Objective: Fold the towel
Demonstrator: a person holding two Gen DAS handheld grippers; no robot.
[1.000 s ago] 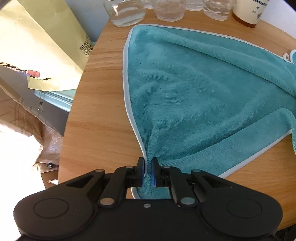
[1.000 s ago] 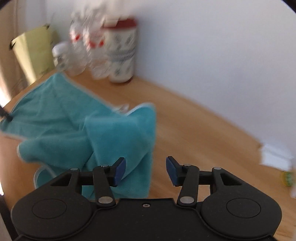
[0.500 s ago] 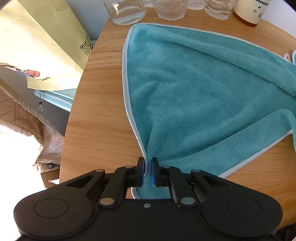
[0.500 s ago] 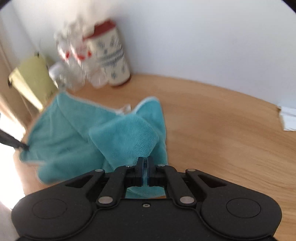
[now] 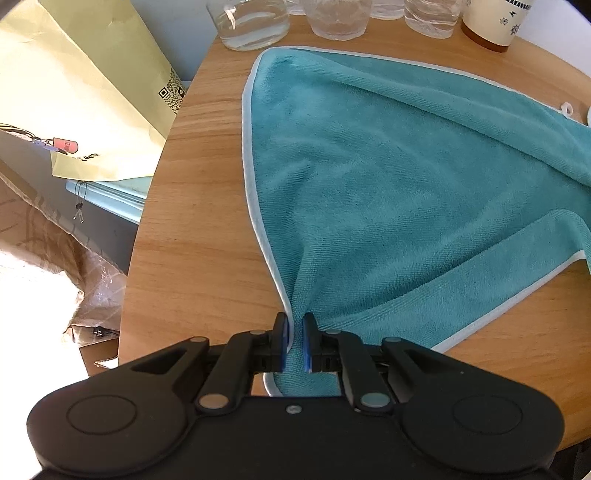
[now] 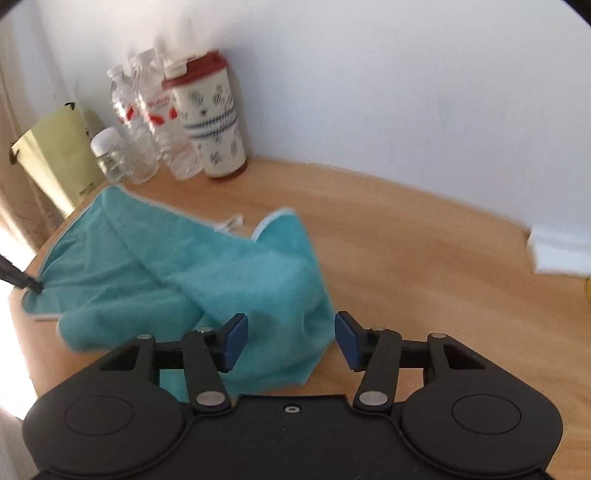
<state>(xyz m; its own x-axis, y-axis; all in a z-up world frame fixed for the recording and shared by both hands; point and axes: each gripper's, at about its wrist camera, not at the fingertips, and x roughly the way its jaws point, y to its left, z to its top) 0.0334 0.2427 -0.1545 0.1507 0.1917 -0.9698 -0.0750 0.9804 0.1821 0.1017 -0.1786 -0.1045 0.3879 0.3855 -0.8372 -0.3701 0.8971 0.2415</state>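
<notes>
A teal towel (image 5: 388,184) with pale edging lies partly spread on the round wooden table (image 5: 207,221). My left gripper (image 5: 293,343) is shut on its near corner, just above the tabletop by the table's left rim. In the right wrist view the towel (image 6: 221,273) is bunched, one flap folded over toward me. My right gripper (image 6: 291,339) hangs open over that near flap, nothing pinched between its blue pads. The left gripper's black tip (image 6: 33,286) shows at the towel's far left corner.
Glass jars (image 5: 251,22) and a patterned cup (image 5: 495,22) stand at the table's far edge. Water bottles (image 6: 147,122) and that cup (image 6: 210,118) line the wall. A yellow paper bag (image 5: 74,92) stands off the left rim. A white object (image 6: 557,251) sits at the right.
My right gripper was open, closed half a second ago close to the folded flap, and now stands open again a little farther back. The left gripper keeps its hold and has not moved.
</notes>
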